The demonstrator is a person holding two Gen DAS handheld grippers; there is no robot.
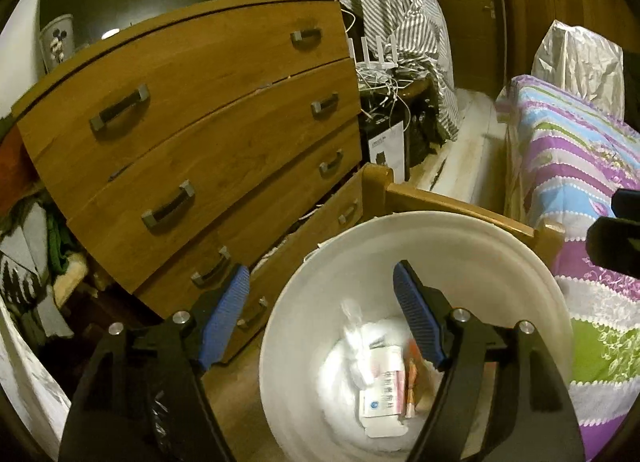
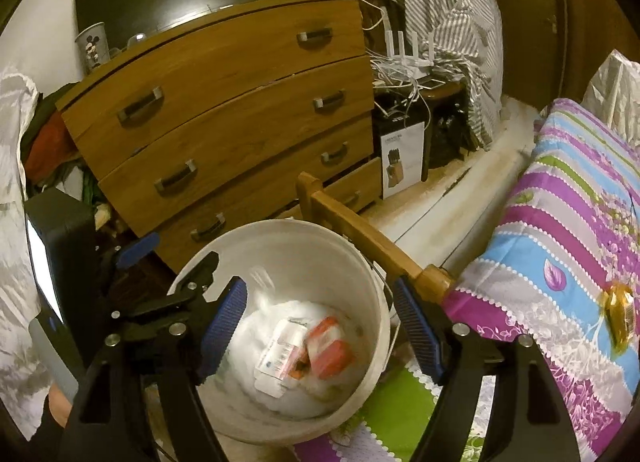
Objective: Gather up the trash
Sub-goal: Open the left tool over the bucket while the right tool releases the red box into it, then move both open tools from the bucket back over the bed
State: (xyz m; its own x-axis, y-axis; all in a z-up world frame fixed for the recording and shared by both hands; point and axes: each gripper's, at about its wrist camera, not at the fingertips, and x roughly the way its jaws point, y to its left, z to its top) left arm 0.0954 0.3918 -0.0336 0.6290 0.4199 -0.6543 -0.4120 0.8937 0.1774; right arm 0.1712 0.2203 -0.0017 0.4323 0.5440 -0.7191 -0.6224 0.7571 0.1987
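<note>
Trash (image 1: 380, 378) lies in bucket (image 1: 400, 238) below open jaws.

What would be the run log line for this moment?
left hand-held gripper: open, empty | right hand-held gripper: open, empty | bucket: trash inside

Bucket (image 2: 372, 262) mouth open from above; dresser (image 2: 240, 109) left, bed frame (image 2: 360, 234) right hem it in.

1 bucket (image 2: 372, 262), 1 dresser (image 2: 224, 109), 4 drawers counted, 1 cup (image 2: 93, 46), 1 router (image 2: 412, 57), 2 grippers (image 1: 320, 314) (image 2: 320, 326) seen.
</note>
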